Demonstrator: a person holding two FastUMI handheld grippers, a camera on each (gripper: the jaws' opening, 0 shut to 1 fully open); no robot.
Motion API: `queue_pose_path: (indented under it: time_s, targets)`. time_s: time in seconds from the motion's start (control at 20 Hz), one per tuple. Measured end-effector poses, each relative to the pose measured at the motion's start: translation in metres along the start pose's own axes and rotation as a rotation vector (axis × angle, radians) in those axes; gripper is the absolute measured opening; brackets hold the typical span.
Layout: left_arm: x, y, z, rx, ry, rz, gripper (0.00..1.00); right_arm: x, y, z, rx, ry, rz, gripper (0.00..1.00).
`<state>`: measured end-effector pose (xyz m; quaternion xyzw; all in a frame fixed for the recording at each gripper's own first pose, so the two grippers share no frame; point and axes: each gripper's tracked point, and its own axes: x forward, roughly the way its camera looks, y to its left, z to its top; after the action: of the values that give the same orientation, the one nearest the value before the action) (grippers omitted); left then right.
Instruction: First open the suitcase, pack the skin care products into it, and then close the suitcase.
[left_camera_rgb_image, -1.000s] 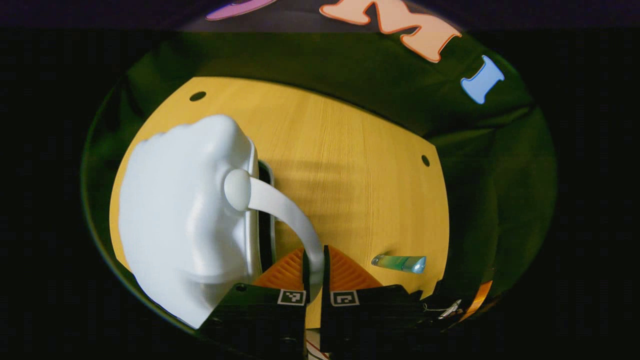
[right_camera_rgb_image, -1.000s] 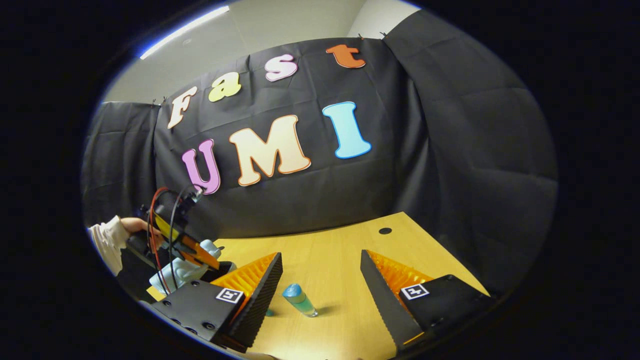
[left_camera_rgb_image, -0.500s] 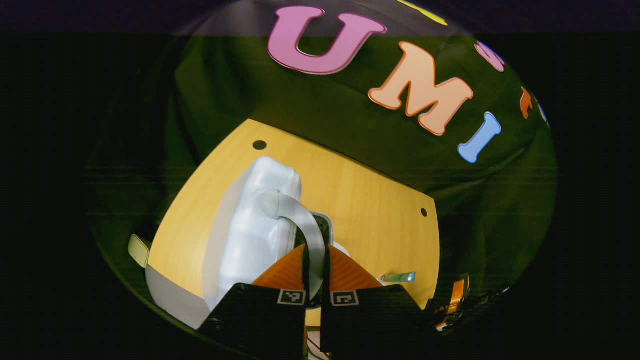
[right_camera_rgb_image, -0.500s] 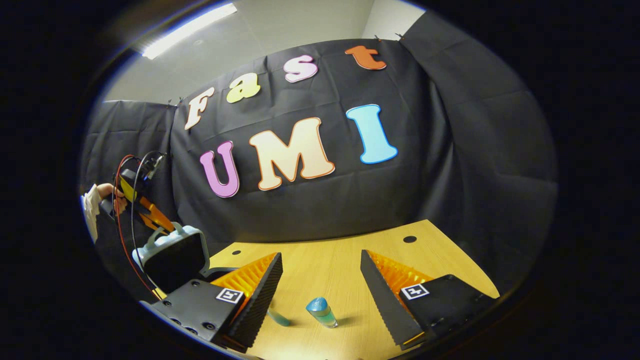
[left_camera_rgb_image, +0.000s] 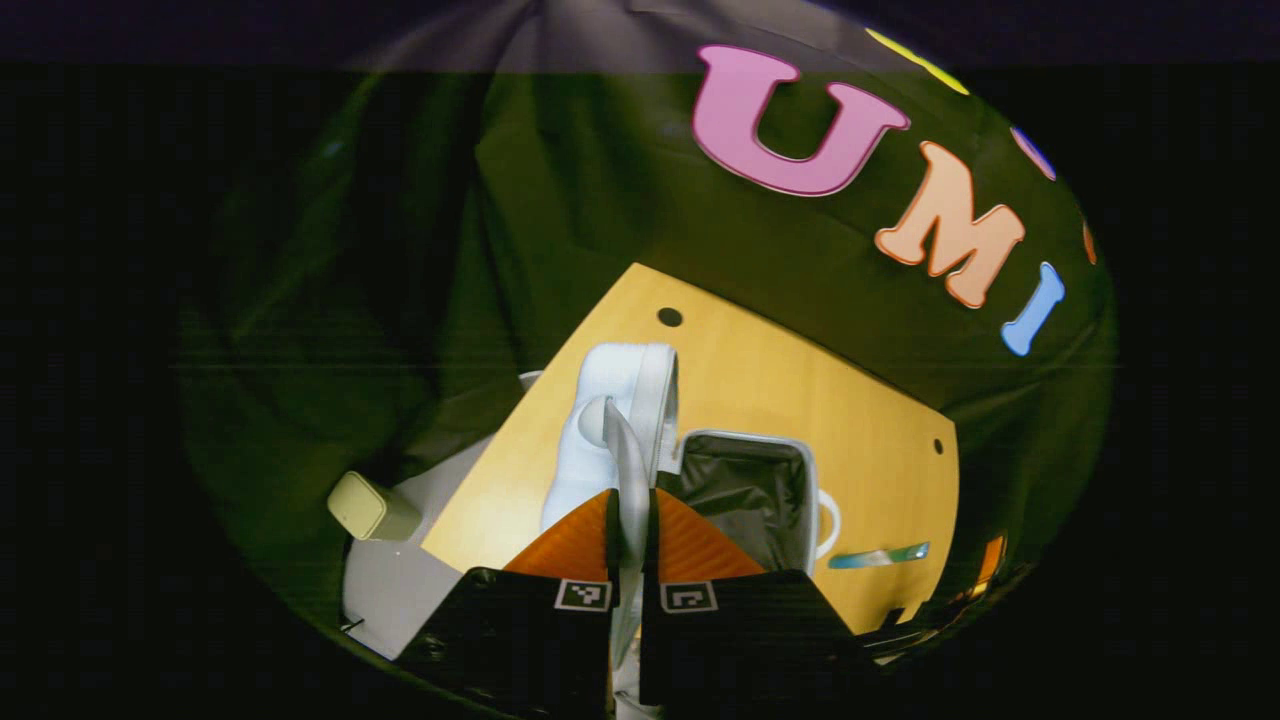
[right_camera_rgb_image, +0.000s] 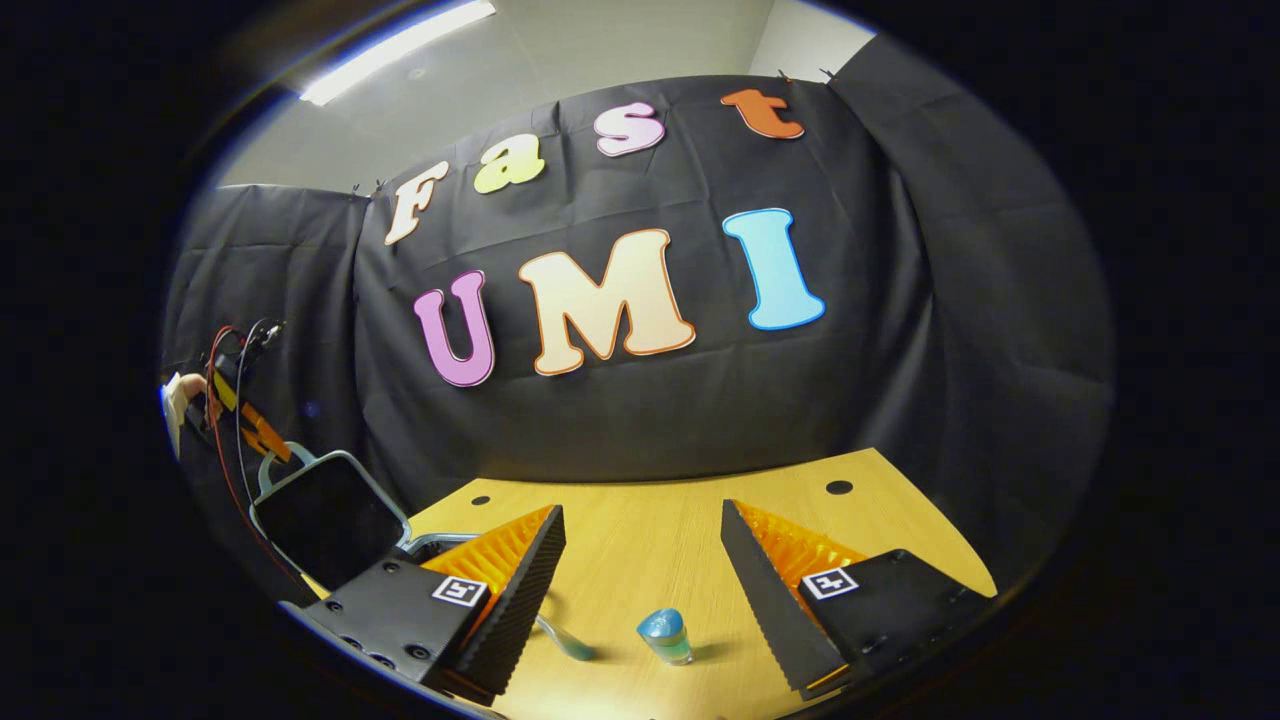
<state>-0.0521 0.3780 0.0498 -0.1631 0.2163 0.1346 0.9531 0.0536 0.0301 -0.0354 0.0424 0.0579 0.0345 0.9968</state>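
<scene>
Between the left gripper (left_camera_rgb_image: 629, 520)'s two fingers sits the pale handle strap (left_camera_rgb_image: 622, 455) of the suitcase lid (left_camera_rgb_image: 618, 420), pinched tight w/ both fingers on it. From there the lid stands raised, roughly upright on its hinge edge, and beside it the suitcase base (left_camera_rgb_image: 812, 480) lies on the tabletop (left_camera_rgb_image: 760, 370) w/ its dark lining showing. So step one, opening, looks about done or nearly so; lid may need to go further back before it rests on its own, can't tell from here.

Over on the other side, the right gripper (right_camera_rgb_image: 643, 560) hovers low over the tabletop, fingers spread wide, nothing between them. Just ahead of it stands a small blue-green bottle (right_camera_rgb_image: 665, 636), upright, apart from both fingers. A thin teal tube (right_camera_rgb_image: 566, 640) lies flat near the gripper's left finger, partly hidden behind it. The opened case and the other gripper sit well off at the far left of the right gripper view.

Packing hasn't started: both skin care items are out on the tabletop, none inside as far as I can see. Left to do: 2 items in, then close the lid.
</scene>
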Motion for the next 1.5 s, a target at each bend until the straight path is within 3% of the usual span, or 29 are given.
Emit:
queue_pose_path:
  time_s: [0.1,0.2,0.25,0.45,0.75,0.8,1.05,1.15,1.35,1.4,1.5]
  targets:
    - [0.007,0.026,-0.008,-0.059,0.013,0.007,0.03,0.001,0.006,-0.002,-0.018,0.005,-0.011,0.98]
    - [0.021,0.065,-0.02,-0.078,0.002,0.093,0.03,0.0,0.015,-0.002,-0.032,-0.004,-0.015,0.94]
    - [0.029,0.085,-0.03,-0.073,0.011,0.137,0.03,-0.001,0.02,-0.002,-0.035,-0.004,-0.017,0.98]
    - [0.059,0.141,-0.068,-0.071,0.081,0.239,0.03,-0.008,0.035,-0.009,-0.045,0.01,-0.023,0.98]
    - [0.104,0.172,-0.098,-0.156,0.182,0.261,0.04,-0.015,0.044,-0.02,-0.07,0.054,-0.051,0.98]
    - [0.109,0.178,-0.106,-0.175,0.195,0.277,0.04,-0.015,0.045,-0.023,-0.083,0.063,-0.053,0.94]
    - [0.118,0.189,-0.119,-0.217,0.236,0.334,0.04,-0.014,0.047,-0.028,-0.113,0.09,-0.044,0.98]
    - [0.114,0.194,-0.119,-0.193,0.234,0.402,0.12,-0.013,0.044,-0.031,-0.112,0.094,-0.042,0.98]
    - [0.083,0.178,-0.108,-0.099,0.168,0.498,1.0,-0.016,0.03,-0.039,-0.084,0.11,-0.039,0.98]
    - [0.074,0.164,-0.106,-0.059,0.155,0.502,0.95,-0.018,0.026,-0.044,-0.078,0.12,-0.036,0.98]
    - [0.061,0.121,-0.112,0.021,0.146,0.462,0.95,-0.019,0.017,-0.05,-0.063,0.146,-0.023,0.98]
